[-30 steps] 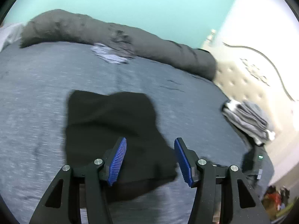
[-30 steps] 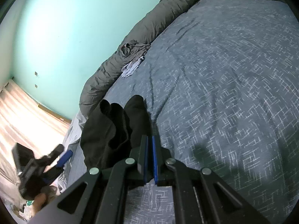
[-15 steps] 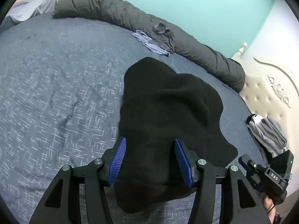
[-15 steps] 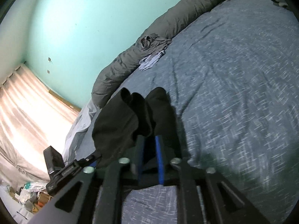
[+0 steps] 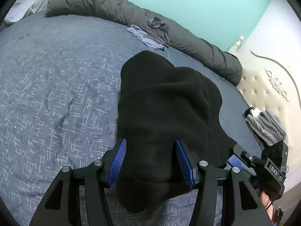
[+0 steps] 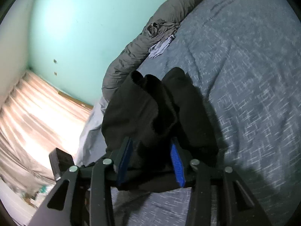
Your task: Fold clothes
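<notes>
A black garment (image 5: 165, 94) lies bunched in a heap on the blue-grey bed cover (image 5: 56, 75). My left gripper (image 5: 150, 141) is open, its blue pads on either side of the heap's near end and not squeezing it. In the right wrist view the same black garment (image 6: 141, 109) rises in folds between the spread fingers of my right gripper (image 6: 150, 140), which is open too. The right gripper (image 5: 259, 162), held by a hand, shows at the lower right of the left wrist view, close beside the cloth.
A rolled grey duvet (image 5: 116, 9) runs along the far side of the bed, with a small pale cloth (image 5: 144, 37) against it. A stack of folded grey clothes (image 5: 265, 124) sits by the tufted headboard (image 5: 263, 86). Curtains (image 6: 37, 116) hang beyond the bed's left edge.
My right gripper went from shut to open around the black garment. The left gripper moved forward until the bunched cloth lay between its fingers.
</notes>
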`<act>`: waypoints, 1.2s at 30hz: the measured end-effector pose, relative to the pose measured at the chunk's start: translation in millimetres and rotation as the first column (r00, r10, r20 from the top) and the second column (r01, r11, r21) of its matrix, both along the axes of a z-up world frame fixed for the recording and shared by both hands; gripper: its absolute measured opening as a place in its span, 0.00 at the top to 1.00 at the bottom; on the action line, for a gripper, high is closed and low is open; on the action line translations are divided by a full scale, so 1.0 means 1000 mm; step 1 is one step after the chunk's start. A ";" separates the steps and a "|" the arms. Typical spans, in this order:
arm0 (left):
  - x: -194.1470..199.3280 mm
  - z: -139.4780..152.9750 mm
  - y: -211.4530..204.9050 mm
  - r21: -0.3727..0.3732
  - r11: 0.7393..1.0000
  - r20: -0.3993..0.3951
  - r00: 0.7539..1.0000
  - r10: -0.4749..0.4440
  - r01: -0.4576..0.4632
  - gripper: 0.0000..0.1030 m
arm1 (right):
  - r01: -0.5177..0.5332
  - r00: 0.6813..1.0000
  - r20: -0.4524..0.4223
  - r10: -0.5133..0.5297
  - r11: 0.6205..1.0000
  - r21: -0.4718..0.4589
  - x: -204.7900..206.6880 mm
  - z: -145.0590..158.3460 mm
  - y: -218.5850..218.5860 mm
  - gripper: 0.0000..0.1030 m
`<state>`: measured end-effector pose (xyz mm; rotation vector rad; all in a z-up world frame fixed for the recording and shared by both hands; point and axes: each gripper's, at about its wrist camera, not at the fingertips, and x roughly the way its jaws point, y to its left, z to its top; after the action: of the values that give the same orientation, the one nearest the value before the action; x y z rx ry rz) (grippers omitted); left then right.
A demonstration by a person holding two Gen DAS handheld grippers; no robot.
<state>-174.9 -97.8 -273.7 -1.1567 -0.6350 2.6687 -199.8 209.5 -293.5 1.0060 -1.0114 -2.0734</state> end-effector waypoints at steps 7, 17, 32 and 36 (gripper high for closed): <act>-0.002 0.003 0.001 0.018 1.000 -0.006 1.000 -0.019 0.019 0.44 | 0.115 0.993 -0.014 -0.115 0.993 0.016 0.014 0.006 0.018 0.90; -0.013 -0.005 0.001 0.000 1.000 0.010 1.000 -0.006 0.006 0.43 | 0.066 0.998 0.004 -0.068 0.987 0.148 0.012 -0.001 0.003 0.88; -0.008 0.012 -0.013 0.037 0.999 -0.022 1.000 0.001 0.000 0.44 | 0.095 0.980 -0.192 -0.052 0.971 0.219 0.012 0.066 0.005 0.75; -0.006 0.015 -0.016 0.026 1.000 -0.024 1.000 -0.012 0.013 0.44 | 0.010 0.971 -0.231 0.056 0.961 0.276 -0.017 0.091 -0.035 0.75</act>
<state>-180.5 -113.4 -258.7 -1.1172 -0.6546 2.6519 -217.1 174.6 -202.9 0.8682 -0.5990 -2.2924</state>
